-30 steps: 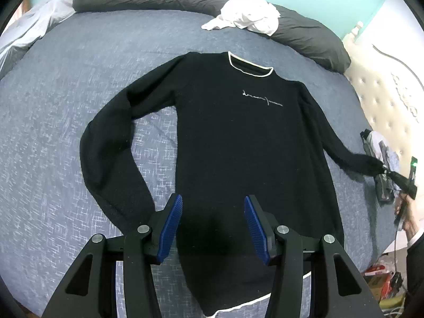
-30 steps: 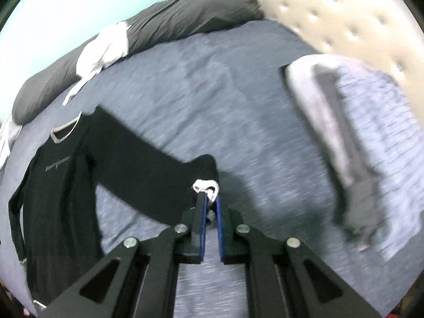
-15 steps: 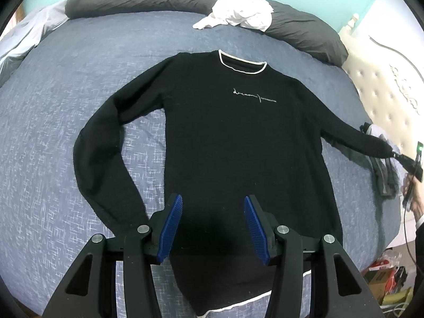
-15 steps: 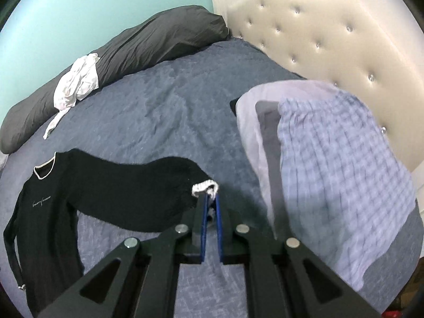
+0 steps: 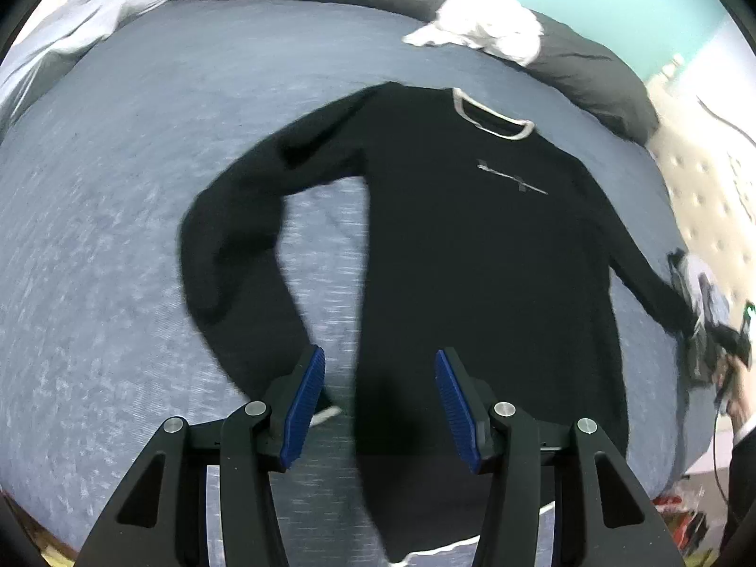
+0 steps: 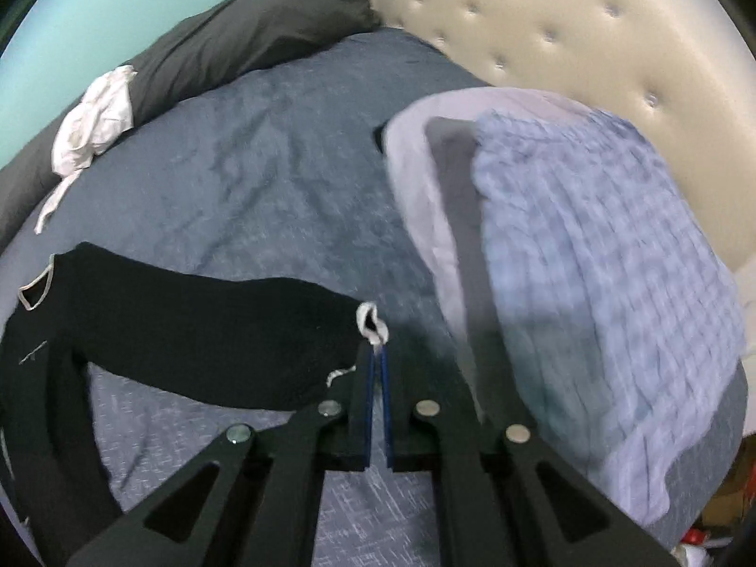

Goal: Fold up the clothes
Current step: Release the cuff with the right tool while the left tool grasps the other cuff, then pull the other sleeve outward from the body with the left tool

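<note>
Right gripper (image 6: 376, 354) pressed together on the white cuff (image 6: 371, 326) of the sweater's sleeve (image 6: 227, 330), holding the sleeve end just above the bed (image 6: 264, 151). Left gripper (image 5: 380, 378) spread wide, blue pads (image 5: 304, 397) apart and holding nothing, hovering over the sweater's lower part. Sweater (image 5: 472, 260) black, white-trimmed collar (image 5: 491, 120), small pale script on the chest; lies face up and flat on the blue-grey bed, collar toward the far side. One sleeve bends down the left of the left wrist view, its white cuff just beside the left pad. The other sleeve runs out to the right, toward the right gripper. Dark long pillow (image 6: 245, 33) along the bed's far edge, white crumpled cloth (image 6: 94, 118) on it. Stack of folded clothes (image 6: 590, 260) beside the tufted headboard (image 6: 567, 23), checked blue piece on top. Both views blurred.
</note>
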Demonstrator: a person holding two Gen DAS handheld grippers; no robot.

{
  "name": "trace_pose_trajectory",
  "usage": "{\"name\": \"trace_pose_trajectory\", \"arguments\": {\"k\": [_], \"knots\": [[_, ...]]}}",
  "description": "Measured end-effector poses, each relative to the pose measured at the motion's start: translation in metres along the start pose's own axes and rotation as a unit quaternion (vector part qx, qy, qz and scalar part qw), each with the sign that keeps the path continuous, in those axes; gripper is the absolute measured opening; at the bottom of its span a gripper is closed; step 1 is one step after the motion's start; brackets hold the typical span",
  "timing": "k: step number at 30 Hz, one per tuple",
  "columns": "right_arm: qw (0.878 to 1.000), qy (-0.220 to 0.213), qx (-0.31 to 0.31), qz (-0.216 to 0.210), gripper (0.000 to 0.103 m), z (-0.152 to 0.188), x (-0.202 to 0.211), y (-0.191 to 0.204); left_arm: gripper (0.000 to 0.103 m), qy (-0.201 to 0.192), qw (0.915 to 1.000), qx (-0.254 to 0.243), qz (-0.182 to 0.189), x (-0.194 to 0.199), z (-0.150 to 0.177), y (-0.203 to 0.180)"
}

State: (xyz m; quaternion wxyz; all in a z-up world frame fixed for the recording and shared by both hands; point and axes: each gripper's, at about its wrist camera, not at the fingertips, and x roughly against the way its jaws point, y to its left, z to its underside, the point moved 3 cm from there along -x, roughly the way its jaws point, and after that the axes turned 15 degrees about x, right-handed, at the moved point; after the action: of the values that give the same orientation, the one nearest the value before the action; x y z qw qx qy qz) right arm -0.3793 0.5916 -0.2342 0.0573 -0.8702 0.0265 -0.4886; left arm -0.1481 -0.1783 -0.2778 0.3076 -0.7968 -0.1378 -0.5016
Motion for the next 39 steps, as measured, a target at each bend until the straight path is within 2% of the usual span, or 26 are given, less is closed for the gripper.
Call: {"name": "trace_pose_trajectory", "arguments": {"k": [4,5,10,17,20,23,27,30,31,32,33,35,37,39], "knots": [[1.000,-0.010,-0.008,0.015,0.003,0.006,0.015,-0.005,0.055,0.000,0.9994,0.033,-0.012,-0.001,-0.006,0.037],[1.000,-0.014,-0.006,0.016,0.003,0.007,0.021,-0.005,0.058,0.002,0.9990,0.042,-0.015,-0.003,-0.006,0.046],[0.999,-0.048,0.013,0.001,0.003,0.003,0.054,0.016,0.060,0.020,0.9975,0.066,-0.016,-0.022,0.002,0.068],[0.996,-0.052,0.059,-0.033,0.004,0.010,0.076,0.077,0.060,0.052,0.9981,0.031,-0.010,-0.054,0.029,0.052],[0.995,-0.049,0.075,-0.046,0.004,0.015,0.080,0.101,0.060,0.051,0.9983,0.022,-0.019,-0.065,0.031,0.044],[0.994,-0.044,0.084,-0.059,0.004,0.020,0.079,0.124,0.060,0.063,0.9974,-0.007,-0.034,-0.079,0.034,0.034],[0.993,-0.027,0.079,-0.083,0.004,0.026,0.078,0.148,0.060,0.066,0.9966,-0.011,-0.048,-0.093,0.033,0.033],[0.991,-0.028,0.096,-0.086,0.004,0.027,0.081,0.164,0.059,0.066,0.9952,-0.032,-0.065,-0.100,0.035,0.030],[0.991,-0.029,0.098,-0.087,0.004,0.027,0.082,0.167,0.054,0.065,0.9942,-0.043,-0.074,-0.102,0.037,0.029],[0.990,-0.030,0.101,-0.089,0.004,0.027,0.083,0.171,0.041,0.063,0.9930,-0.052,-0.086,-0.104,0.037,0.028],[0.990,-0.030,0.103,-0.090,0.004,0.027,0.084,0.174,0.035,0.060,0.9922,-0.056,-0.094,-0.103,0.037,0.029],[0.990,-0.031,0.104,-0.092,0.004,0.026,0.086,0.177,0.017,0.060,0.9929,-0.049,-0.091,-0.100,0.033,0.034],[0.990,-0.031,0.102,-0.094,0.004,0.026,0.087,0.178,0.009,0.060,0.9939,-0.044,-0.082,-0.093,0.029,0.039],[0.990,-0.032,0.100,-0.096,0.004,0.025,0.089,0.178,0.009,0.054,0.9944,-0.047,-0.078,-0.082,0.025,0.043]]}}
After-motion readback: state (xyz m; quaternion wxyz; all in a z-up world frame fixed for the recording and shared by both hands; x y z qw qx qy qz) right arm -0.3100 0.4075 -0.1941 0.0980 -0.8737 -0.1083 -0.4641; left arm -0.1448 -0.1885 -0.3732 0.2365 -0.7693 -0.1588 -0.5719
